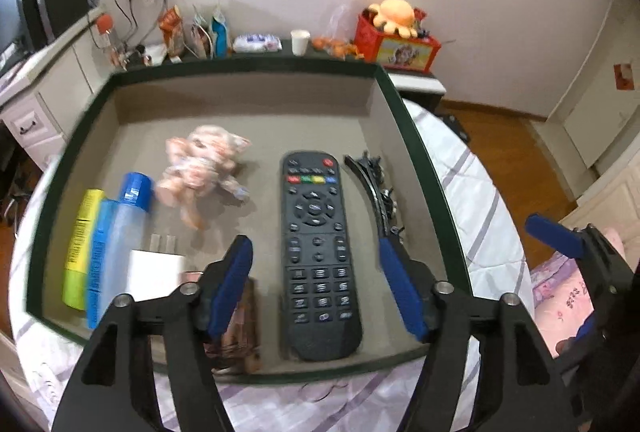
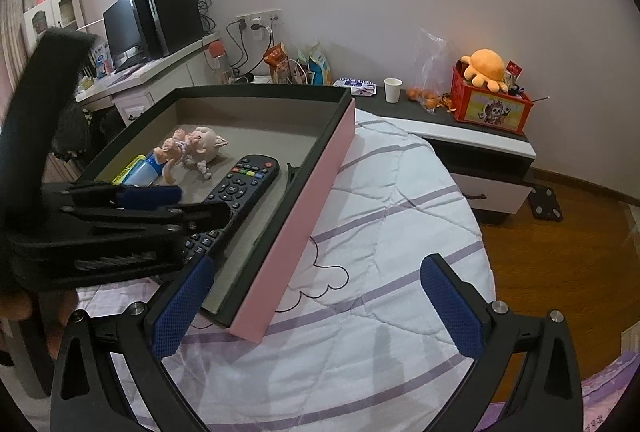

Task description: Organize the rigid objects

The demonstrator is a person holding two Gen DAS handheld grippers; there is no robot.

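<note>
My left tool [image 1: 316,284] stands apart around the remote control [image 1: 318,252], not gripping; it lies flat in the tray [image 1: 420,152] beside the doll [image 1: 204,168], bottles and hair clip [image 1: 376,192]. My right tool [image 2: 320,308] hangs wide and empty over the bed [image 2: 400,216]. Nothing loose shows outside, so sorting looks nearly done.

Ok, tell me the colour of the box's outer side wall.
Pink, seen best in the right wrist view.

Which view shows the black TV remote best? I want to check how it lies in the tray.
The left wrist view: the black TV remote lies whole and flat on the tray floor, between open fingers. In the right wrist view the left gripper covers its middle.
</note>
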